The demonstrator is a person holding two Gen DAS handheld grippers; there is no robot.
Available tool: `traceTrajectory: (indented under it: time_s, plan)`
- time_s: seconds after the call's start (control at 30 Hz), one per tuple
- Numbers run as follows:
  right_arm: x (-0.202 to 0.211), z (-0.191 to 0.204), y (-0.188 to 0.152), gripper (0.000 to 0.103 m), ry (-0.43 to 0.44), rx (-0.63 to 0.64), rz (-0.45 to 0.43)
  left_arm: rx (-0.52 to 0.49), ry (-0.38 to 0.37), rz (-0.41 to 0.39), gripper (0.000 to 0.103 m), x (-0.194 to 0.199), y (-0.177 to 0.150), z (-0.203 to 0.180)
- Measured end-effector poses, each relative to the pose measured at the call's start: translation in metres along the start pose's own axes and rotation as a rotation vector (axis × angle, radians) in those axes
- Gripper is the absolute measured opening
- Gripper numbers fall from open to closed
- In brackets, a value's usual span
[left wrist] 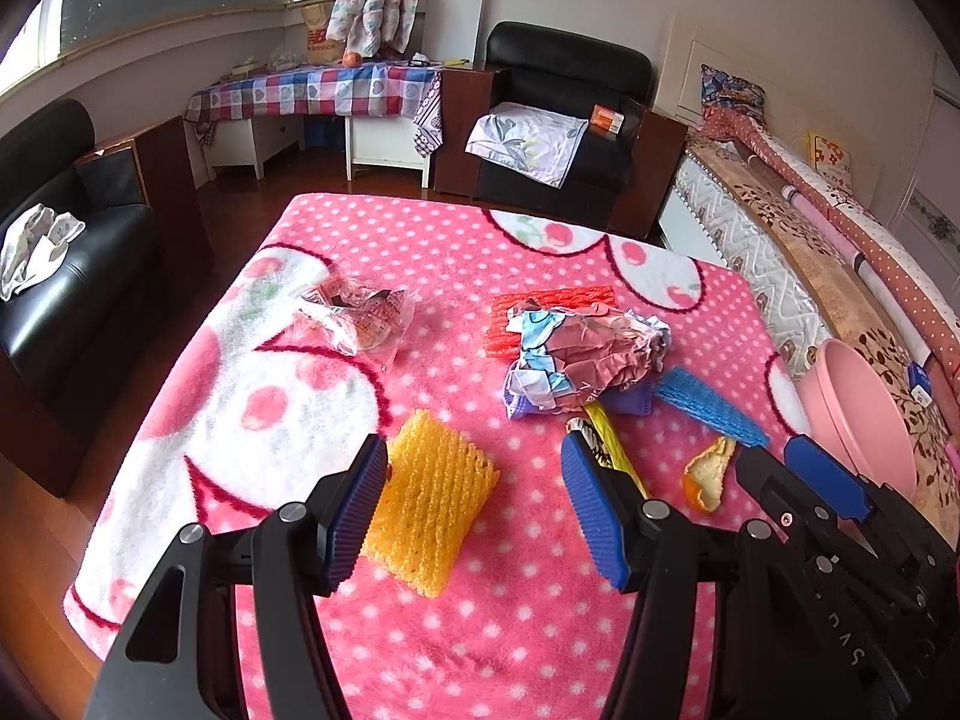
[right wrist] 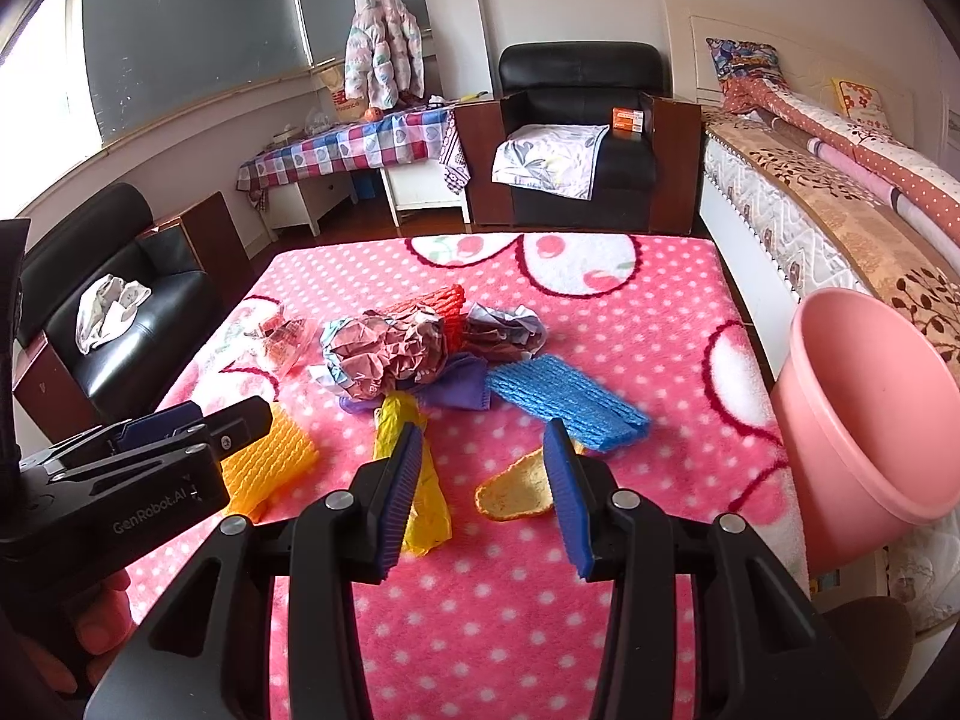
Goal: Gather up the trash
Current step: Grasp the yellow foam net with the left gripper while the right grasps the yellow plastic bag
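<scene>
Your work surface is a table under a pink polka-dot blanket (left wrist: 480,630), with the trash scattered across its middle. At its right edge stands a pink bin (right wrist: 864,420), tilted with its mouth toward the table.

The biggest piece is the crumpled paper wad (left wrist: 594,354), sitting on top of an orange foam net (left wrist: 546,306) and a purple scrap (right wrist: 456,390), well ahead of both your grippers. Left of it, apart from the pile, lies a crumpled clear plastic wrapper (left wrist: 354,318).

Your left gripper (left wrist: 474,510) has its fingers spread wide with nothing between the pads. The yellow foam net (left wrist: 429,516) lies on the blanket just inside the left finger, partly hidden behind it; you cannot tell whether the pad touches it.

Your right gripper (right wrist: 486,492) is also spread, empty. The yellow plastic wrapper (right wrist: 414,468) runs under and beside its left finger, and the orange peel (right wrist: 519,489) lies between the fingers, close against the right one. The blue foam net (right wrist: 564,402) rests just beyond the right fingertip, between the peel and the paper pile.
</scene>
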State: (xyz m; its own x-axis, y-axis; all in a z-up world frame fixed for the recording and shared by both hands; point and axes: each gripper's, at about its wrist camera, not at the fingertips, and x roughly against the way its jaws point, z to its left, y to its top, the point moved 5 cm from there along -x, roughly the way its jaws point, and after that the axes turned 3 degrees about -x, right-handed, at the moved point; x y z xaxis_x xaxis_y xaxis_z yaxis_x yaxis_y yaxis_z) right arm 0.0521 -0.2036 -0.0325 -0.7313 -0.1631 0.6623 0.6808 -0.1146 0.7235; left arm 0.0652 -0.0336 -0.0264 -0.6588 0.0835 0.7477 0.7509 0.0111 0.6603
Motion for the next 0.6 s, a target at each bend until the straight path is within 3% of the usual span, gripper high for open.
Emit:
traceTrajectory:
  time_s: [0.33, 0.6]
  plan:
    - [-0.002, 0.003, -0.003, 0.043, -0.01, 0.031, -0.031, 0.006, -0.007, 0.009, 0.06, -0.005, -0.005, 0.011]
    - [-0.007, 0.006, -0.006, 0.043, 0.073, 0.02, 0.005, 0.031, -0.061, -0.015, 0.06, 0.003, -0.013, 0.034]
